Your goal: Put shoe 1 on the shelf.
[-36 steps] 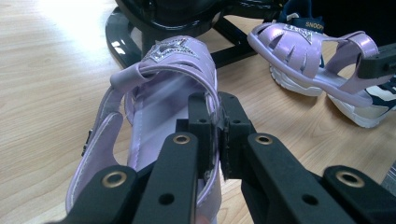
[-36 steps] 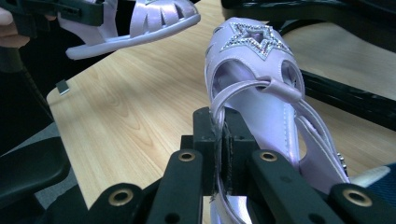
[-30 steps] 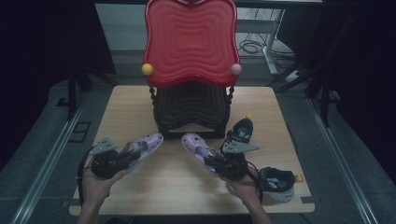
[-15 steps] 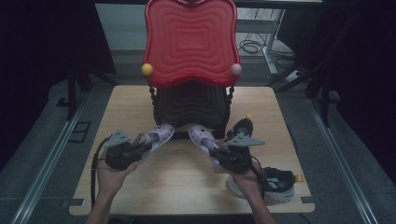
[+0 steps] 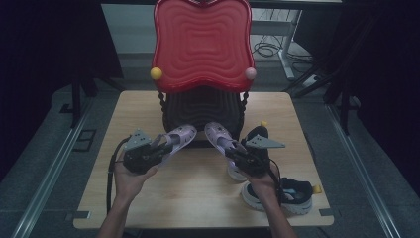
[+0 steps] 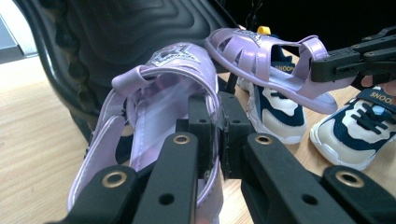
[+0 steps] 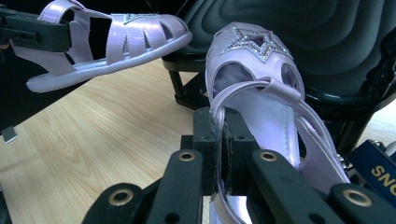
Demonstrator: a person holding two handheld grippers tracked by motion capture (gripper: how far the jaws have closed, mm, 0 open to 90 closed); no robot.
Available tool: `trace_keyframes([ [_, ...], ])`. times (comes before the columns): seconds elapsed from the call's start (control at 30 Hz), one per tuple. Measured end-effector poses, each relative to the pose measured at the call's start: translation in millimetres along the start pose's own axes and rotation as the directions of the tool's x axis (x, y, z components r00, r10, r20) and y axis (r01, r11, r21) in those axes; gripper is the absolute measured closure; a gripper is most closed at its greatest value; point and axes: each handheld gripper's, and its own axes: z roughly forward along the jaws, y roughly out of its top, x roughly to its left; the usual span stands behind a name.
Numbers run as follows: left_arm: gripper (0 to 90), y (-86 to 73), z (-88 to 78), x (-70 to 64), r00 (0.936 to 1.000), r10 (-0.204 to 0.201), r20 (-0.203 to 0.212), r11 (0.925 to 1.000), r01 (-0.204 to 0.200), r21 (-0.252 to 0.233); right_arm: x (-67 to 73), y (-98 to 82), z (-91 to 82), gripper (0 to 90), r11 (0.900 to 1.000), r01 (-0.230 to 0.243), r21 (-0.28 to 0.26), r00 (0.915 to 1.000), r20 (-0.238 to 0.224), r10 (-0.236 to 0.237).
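Note:
Two lilac sandals with glitter stars are held up off the wooden table [image 5: 198, 188], toes towards the black lower shelf [image 5: 200, 106] of a small rack. My left gripper [image 5: 161, 151] is shut on the heel strap of the left sandal [image 5: 179, 137]; in the left gripper view the jaws pinch the strap [image 6: 211, 122] of this sandal [image 6: 163, 88]. My right gripper [image 5: 236, 151] is shut on the right sandal [image 5: 219, 135]; in the right gripper view its pads [image 7: 219, 140] clamp the heel strap of that sandal [image 7: 259, 74]. The sandals hang side by side, apart.
The rack has a red wavy top [image 5: 203, 44] with a yellow knob [image 5: 156, 73] and a pink knob [image 5: 250, 73]. Two navy-and-white sneakers lie at the table's right: one [image 5: 261, 133] behind my right gripper, one [image 5: 297, 194] near the front edge.
Both hands have carried their sandals forward and a little up, towards the rack's black shelf. The left hand moved farther than the right. Both grips are unchanged.

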Motion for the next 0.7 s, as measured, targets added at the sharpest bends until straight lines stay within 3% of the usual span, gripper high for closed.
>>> trace_keyframes([
  [0.17, 85.9, 5.4, 3.7, 0.6, 0.9999, -0.014, -0.002, 0.9996, 0.013, -0.024, -1.0, 4.6, -1.7, 86.0, 1.000, 0.004, -0.013, 1.0000, 0.007, -0.004],
  [0.7, 85.9, 23.7, 20.4, 2.6, 0.9987, -0.002, -0.052, 0.9961, -0.003, -0.088, -4.1, 22.5, 8.8, 86.0, 0.998, -0.010, -0.062, 0.9987, 0.049, 0.014],
])
